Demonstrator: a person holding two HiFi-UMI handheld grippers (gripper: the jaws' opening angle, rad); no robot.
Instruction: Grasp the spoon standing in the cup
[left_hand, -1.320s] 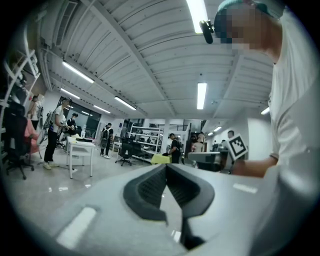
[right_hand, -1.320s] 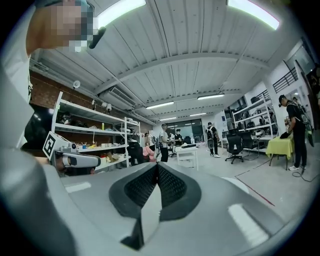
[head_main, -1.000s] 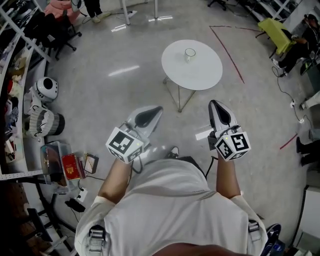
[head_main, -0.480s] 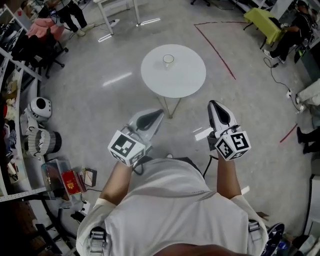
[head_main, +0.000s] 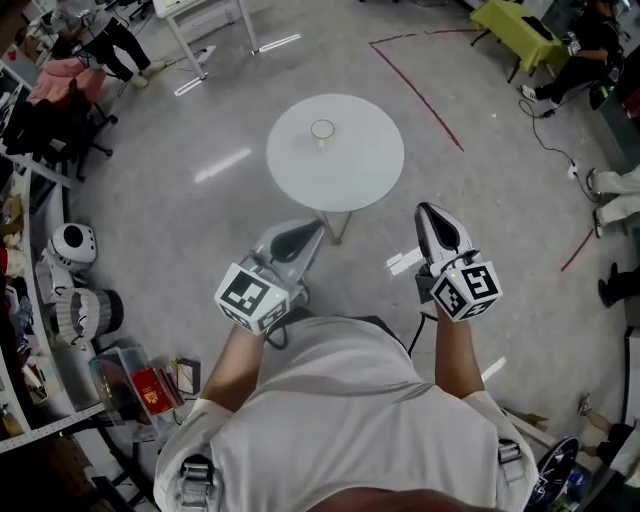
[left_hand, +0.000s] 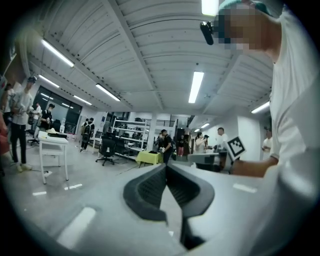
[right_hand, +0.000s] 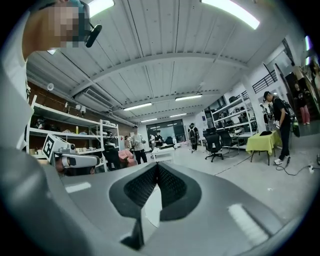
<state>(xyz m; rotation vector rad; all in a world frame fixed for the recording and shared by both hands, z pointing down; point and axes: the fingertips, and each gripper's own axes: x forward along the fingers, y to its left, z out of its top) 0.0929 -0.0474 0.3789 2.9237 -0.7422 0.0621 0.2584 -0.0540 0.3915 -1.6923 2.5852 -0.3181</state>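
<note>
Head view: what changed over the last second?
The table and cup slid left and slightly down in view, so the person seems to be turning toward them. Nothing was taken hold of. The left gripper and right gripper kept their places before the body, jaws shut, empty.

The round table (head_main: 350, 175) stands alone on the floor (head_main: 215, 200), and the floor is bare on every side of it. Only the cup (head_main: 322, 130) stands on the table, toward the far side; the near, left and right parts of the top are bare and give free way to it. The floor between the table and the left tongs (head_main: 316, 228) and right tongs (head_main: 425, 208) is open. Chairs (head_main: 50, 105) and clutter (head_main: 75, 280) stand left of the table, well apart from it.
</note>
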